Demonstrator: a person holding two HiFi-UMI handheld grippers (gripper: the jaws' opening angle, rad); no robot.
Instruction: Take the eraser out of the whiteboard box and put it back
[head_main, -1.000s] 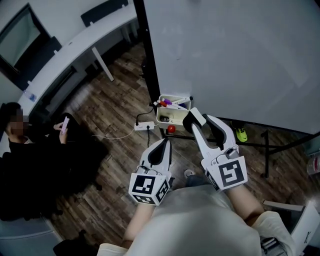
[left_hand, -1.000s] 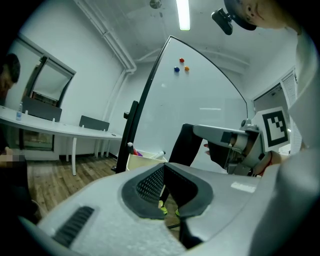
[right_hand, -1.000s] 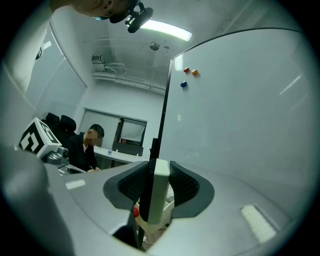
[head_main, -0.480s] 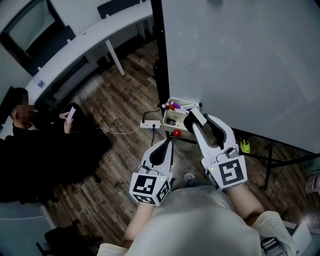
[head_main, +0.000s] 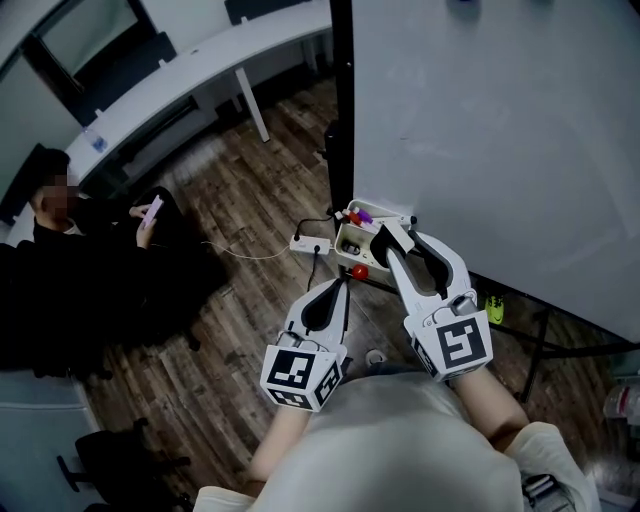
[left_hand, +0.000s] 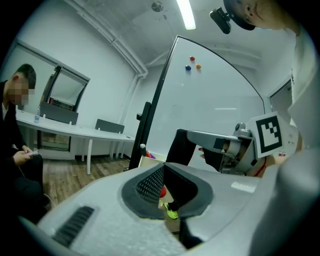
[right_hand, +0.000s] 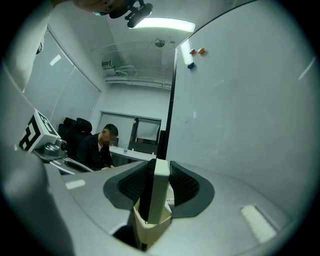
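Cream whiteboard box (head_main: 352, 243), with a purple item (head_main: 362, 213) inside. I see a red object (head_main: 359, 271) just beside the box and brown wood-plank floor (head_main: 250, 200) beneath it. Near the box is a cream, dark-backed eraser (right_hand: 160, 190).

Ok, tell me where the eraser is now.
In the right gripper view's centre, the eraser stands upright between the right gripper's fingers, with the whiteboard box right below it.

The right gripper (head_main: 397, 237) is covering part of the whiteboard box (head_main: 347, 238), its contents showing too small to tell; the eraser (right_hand: 161, 190) between the jaws is blocking whatever lies straight beyond; the seated person (head_main: 90, 290) is being cut by the left edge
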